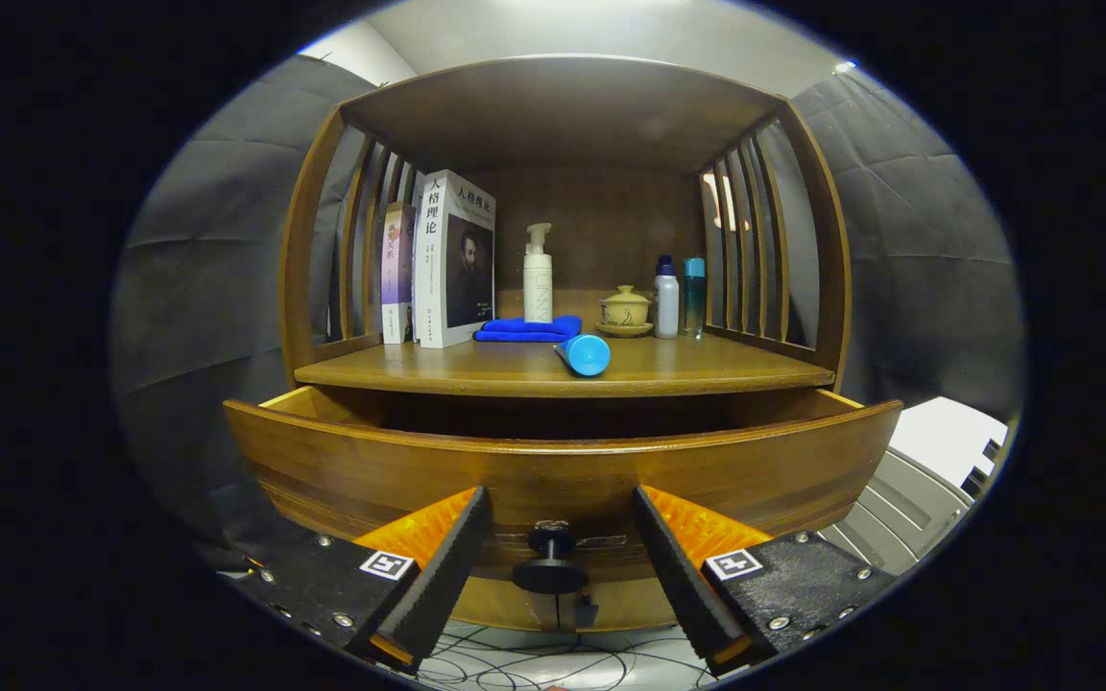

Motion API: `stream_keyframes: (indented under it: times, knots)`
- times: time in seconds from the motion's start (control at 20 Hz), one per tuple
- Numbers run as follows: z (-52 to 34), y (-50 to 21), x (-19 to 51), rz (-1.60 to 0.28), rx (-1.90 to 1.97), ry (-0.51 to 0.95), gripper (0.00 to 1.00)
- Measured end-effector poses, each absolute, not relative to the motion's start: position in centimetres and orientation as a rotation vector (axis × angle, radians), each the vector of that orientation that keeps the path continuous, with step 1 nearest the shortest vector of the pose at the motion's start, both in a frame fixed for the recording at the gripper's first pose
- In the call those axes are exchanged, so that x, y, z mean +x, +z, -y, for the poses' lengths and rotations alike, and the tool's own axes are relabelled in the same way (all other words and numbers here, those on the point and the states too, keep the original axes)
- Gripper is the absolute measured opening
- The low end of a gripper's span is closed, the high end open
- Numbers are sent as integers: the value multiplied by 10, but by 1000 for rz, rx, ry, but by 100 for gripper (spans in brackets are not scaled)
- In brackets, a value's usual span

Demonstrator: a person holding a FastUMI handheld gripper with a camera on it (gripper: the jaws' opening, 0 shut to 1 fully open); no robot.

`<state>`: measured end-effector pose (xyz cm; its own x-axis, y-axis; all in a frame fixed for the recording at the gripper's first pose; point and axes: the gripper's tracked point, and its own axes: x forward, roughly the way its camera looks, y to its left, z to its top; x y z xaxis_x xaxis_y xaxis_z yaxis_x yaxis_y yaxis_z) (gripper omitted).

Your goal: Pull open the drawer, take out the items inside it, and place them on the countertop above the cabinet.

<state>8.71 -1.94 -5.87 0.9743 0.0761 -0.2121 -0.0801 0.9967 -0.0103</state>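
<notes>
The gripper (561, 552) stands released, the round dark knob (550, 561) between its ridged fingers. Beyond, the glossy wooden drawer (553, 470) curves open. A smooth blue tube (584, 354) lies on the countertop (707, 369).

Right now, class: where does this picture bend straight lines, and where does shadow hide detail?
Gripper view: fisheye bows the drawer front; the drawer's inside lies in deep shadow, contents unreadable; the countertop is well lit; the open fingers flank the knob.

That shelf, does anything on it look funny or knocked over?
Yes. The blue tube lies on its side at the countertop's front edge, while the other bottles stand upright. The gripper hangs open around the drawer knob.
</notes>
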Motion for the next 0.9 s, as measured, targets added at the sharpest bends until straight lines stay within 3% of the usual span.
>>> stream_keyframes:
  times: [0.9]
  knots:
    - [13,-63,157,-212,56,70,95]
